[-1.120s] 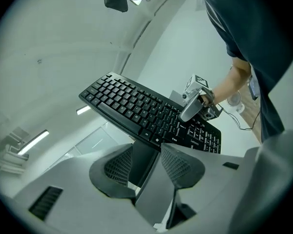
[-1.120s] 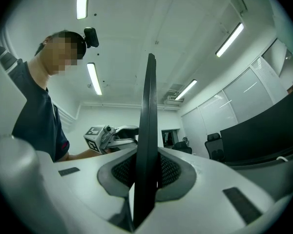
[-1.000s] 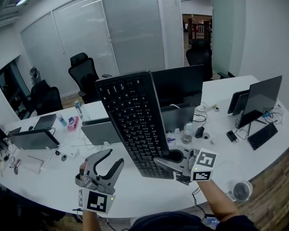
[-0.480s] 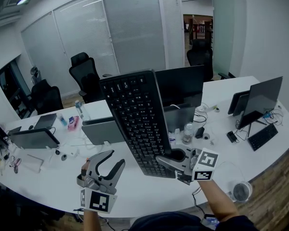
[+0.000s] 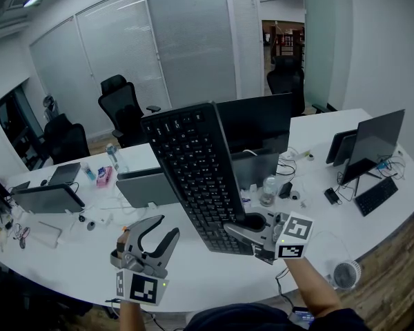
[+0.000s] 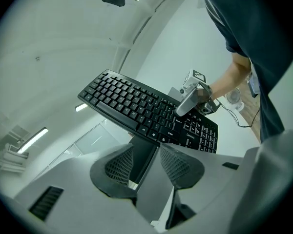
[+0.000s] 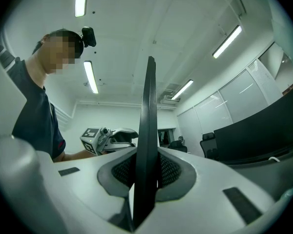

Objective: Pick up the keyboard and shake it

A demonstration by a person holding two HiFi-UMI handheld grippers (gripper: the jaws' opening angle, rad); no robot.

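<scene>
While the shaking appears to be left to one hand, the grey left gripper (image 5: 167, 226) is kept released at the near left, its jaws apart with nothing between them, above the near edge of the long curved white desk (image 5: 76, 254). It is judged to be held aside so that the keyboard's swing is not blocked.

To its right, the flat black plastic keyboard (image 5: 193, 171) is lifted clear of the desk and tilted steeply, keys turned toward the head camera. Its far end is raised in front of the wide dark monitor (image 5: 259, 121). Its near short end is clamped between the pads of the right gripper (image 5: 229, 229); in the right gripper view the board is seen edge-on, pinched from both faces. Such an end grip is probably chosen so that the long free length can be whipped. It also puts a long lever on a small pinch, so slipping is the likely risk.

Farther right, a clear plastic bottle (image 5: 268, 189) is stood upright on the desk, near the right gripper on its far side; what is in it cannot be told. At the far right a second black keyboard (image 5: 377, 194) is left lying flat.
</scene>
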